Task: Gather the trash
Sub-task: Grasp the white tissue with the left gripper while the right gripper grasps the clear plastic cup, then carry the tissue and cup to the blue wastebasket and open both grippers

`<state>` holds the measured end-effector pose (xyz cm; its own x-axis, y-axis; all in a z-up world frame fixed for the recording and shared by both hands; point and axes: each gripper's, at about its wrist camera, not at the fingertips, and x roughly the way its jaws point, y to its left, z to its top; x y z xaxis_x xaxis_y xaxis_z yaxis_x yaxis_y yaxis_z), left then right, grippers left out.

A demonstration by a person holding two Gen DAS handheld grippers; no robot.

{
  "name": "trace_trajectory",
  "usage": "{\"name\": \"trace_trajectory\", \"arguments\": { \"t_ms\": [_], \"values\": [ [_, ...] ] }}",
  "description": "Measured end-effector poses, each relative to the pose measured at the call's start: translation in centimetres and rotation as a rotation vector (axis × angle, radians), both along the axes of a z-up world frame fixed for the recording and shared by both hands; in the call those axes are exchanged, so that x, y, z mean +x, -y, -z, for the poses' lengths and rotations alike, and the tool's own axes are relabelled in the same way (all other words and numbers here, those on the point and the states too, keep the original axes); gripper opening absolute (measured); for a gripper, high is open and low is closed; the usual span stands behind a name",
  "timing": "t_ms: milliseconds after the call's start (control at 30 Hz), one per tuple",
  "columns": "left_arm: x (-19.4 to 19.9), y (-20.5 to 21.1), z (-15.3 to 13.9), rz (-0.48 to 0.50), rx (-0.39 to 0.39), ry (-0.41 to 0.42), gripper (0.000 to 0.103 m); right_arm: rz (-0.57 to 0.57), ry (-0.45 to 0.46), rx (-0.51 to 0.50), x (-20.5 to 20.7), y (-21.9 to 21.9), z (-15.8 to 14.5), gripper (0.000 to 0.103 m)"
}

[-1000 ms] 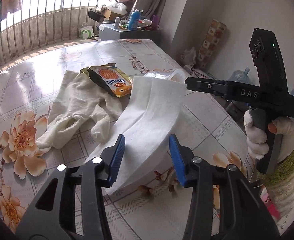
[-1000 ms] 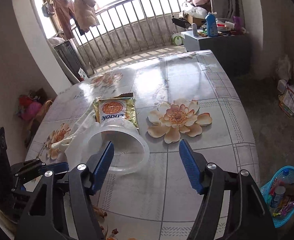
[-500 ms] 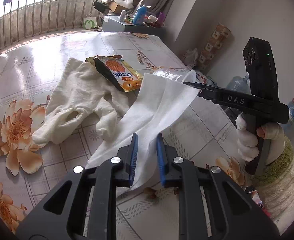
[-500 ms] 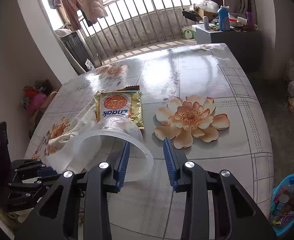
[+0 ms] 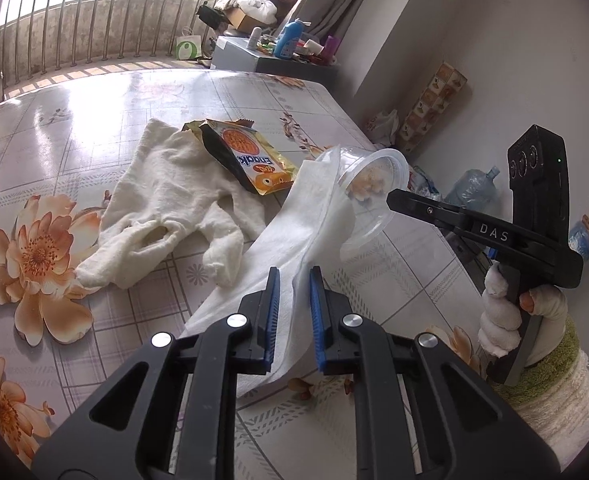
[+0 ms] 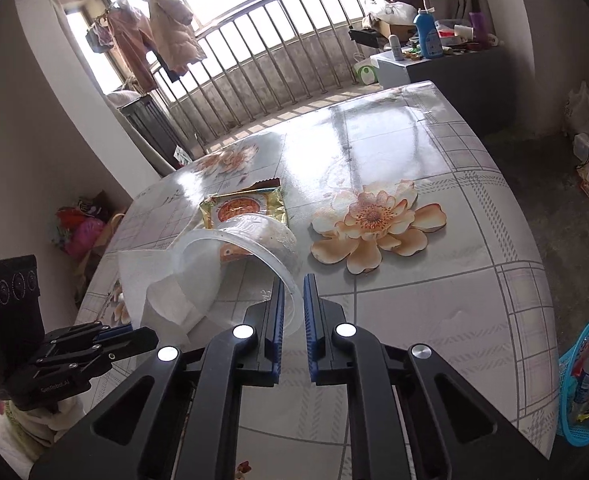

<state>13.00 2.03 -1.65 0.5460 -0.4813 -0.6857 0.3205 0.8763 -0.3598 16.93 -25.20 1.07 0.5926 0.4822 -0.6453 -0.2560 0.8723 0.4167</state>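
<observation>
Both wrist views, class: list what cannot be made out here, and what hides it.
- Plastic cup, left view: contents blurred through the cloudy wall.
- White tissue, left view: near end hidden behind the left gripper.
- Snack packet, right view: lower part hidden by the cup.
- Blue basket, right view: cut off by the edge.

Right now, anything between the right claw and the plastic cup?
Nothing visible. The right claw is already closed on the rim of the clear plastic cup. The white tissue tucked into the cup is pinched by the left claw.
</observation>
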Motion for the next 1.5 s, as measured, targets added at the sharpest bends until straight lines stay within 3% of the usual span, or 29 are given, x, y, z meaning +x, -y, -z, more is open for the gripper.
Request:
{"name": "trace_trajectory", "arguments": {
  "t_ms": [433, 700, 900, 1033, 1100, 1233, 1300, 1367, 1400, 1500],
  "values": [
    [-0.5, 0.0, -0.8, 0.014, -0.034, 0.02, 0.003, 0.093, 0.002, 0.079, -2.8, 2.4, -0.4, 0.005],
    [-0.8, -0.5, -1.6, 0.007, -0.049, 0.039, 0.002, 0.071, 0.034, 0.078, -4.6, 2.1, -1.9, 0.005],
    [-0.8, -0.5, -1.7, 0.011, -0.052, 0.038, 0.002, 0.064, 0.068, -0.103, -5.2, 0.6, -2.6, 0.008],
    [-0.6, -0.4, -1.8, 0.011, -0.057, 0.039, 0.002, 0.031, 0.101, -0.244, -4.7, -1.1, -2.3, 0.037],
    [-0.6, -0.4, -1.9, 0.009, -0.06, 0.039, 0.002, 0.0, 0.126, -0.329, -4.4, -2.3, -2.1, 0.039],
    [-0.3, -0.5, -1.8, 0.009, -0.062, 0.038, 0.002, -0.012, 0.13, -0.375, -3.3, -3.6, -1.5, 0.039],
    [-0.3, -0.5, -1.9, 0.009, -0.064, 0.038, 0.002, -0.002, 0.125, -0.368, -2.7, -3.8, -1.3, 0.037],
    [-0.3, -0.5, -2.0, 0.011, -0.065, 0.041, 0.002, 0.011, 0.11, -0.361, -2.3, -3.9, -1.1, 0.018],
    [-0.2, -0.5, -2.1, 0.011, -0.065, 0.043, 0.002, 0.016, 0.106, -0.349, -2.3, -4.0, -1.2, 0.012],
    [-0.2, -0.4, -2.3, 0.012, -0.062, 0.048, 0.002, 0.035, 0.111, -0.312, -2.8, -3.7, -1.4, 0.007]
  ]
}}
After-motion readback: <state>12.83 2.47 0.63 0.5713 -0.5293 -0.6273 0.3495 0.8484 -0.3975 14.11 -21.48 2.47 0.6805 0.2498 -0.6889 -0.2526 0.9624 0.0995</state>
